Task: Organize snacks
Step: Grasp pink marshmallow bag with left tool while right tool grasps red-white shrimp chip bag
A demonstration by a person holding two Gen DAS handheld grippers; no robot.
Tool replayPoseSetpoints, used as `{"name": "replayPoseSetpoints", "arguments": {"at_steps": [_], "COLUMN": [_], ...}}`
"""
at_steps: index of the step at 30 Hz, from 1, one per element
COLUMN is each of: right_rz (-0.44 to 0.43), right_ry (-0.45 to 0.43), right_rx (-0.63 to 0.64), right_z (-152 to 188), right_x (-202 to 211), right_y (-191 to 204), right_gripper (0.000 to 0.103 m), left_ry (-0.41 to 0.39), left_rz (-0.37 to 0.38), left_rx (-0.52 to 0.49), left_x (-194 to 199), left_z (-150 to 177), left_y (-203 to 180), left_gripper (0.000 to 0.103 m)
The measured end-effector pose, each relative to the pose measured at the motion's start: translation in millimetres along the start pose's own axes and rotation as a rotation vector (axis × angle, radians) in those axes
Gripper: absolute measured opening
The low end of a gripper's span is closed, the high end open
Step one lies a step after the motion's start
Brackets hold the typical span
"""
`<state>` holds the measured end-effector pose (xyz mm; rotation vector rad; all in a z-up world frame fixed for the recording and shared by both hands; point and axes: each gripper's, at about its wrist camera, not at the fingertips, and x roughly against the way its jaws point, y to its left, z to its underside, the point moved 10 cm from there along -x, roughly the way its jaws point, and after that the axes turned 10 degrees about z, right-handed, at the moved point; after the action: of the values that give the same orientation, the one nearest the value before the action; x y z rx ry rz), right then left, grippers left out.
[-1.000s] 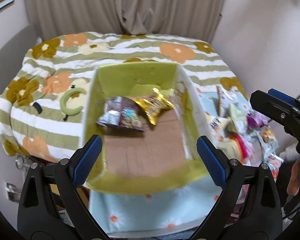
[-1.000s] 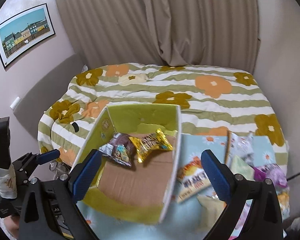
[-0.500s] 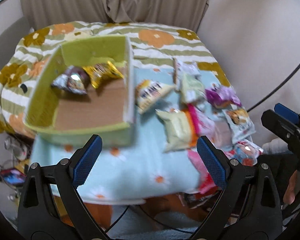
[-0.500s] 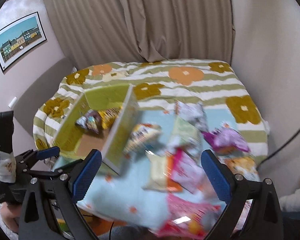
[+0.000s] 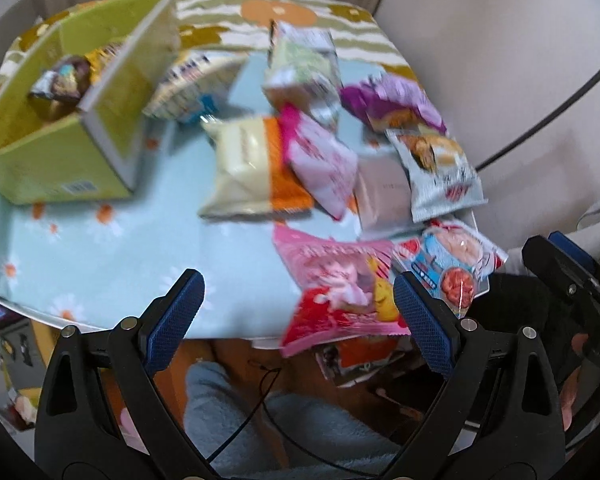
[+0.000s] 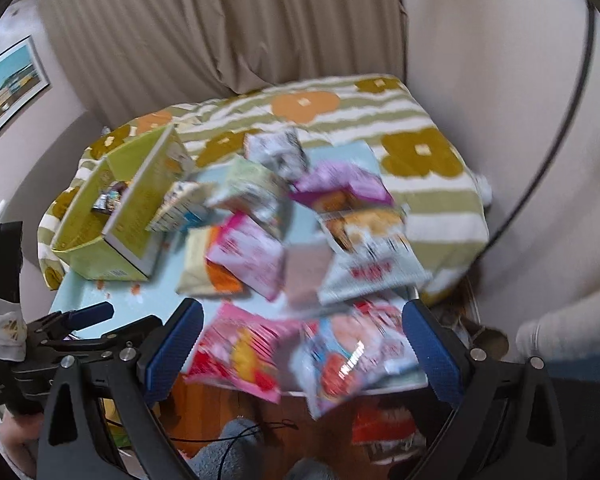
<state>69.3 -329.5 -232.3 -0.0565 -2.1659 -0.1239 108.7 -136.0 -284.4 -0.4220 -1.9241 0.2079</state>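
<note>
On the blue cloth [image 5: 100,240], blurred snack packets' [image 5: 332,280] print is unreadable; both tongs [image 5: 298,312] [image 6: 300,344] gape, released.

Left tongs [image 5: 298,312] and right tongs [image 6: 302,340]: black plastic arms with silver screws, blue cross-hatched pads [image 5: 422,322], a thin black cable beneath, and a cream sleeve [image 6: 560,330] beside the right.

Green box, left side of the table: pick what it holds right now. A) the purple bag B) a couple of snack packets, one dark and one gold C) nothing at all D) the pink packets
B: in the left wrist view the green box holds a dark packet and a gold packet; the purple bag lies out on the blue cloth.
</note>
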Motion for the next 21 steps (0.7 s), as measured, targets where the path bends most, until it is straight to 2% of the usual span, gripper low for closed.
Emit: {"name": "replayPoseSetpoints", "arguments": {"at_steps": [5,11,15,21], "right_rz": [0.008,-0.015,-0.040,-0.075], "right_ry": [0.068,0.146,0.197,0.226], "right_rx": [-0.061,-0.133,-0.161,-0.191], "right_z": [23,44,55,59], "right_x": [-25,-52,-68,-80], "right_y": [-25,-40,-41,-39], "right_gripper": [0.099,0.099,0.099,0.099], "left_ry": [0.018,0.084,0.096,0.119], "left_rz": [-0.008,0.009,0.040,0.020], "left_rx": [0.014,0.035,0.046,0.011], "left_x": [-30,-65,-74,-82], "left_z": [8,17,16,16], "left_y": [-7,-7,-13,-23], "left_gripper": [0.095,0.095,0.095,0.095]}}
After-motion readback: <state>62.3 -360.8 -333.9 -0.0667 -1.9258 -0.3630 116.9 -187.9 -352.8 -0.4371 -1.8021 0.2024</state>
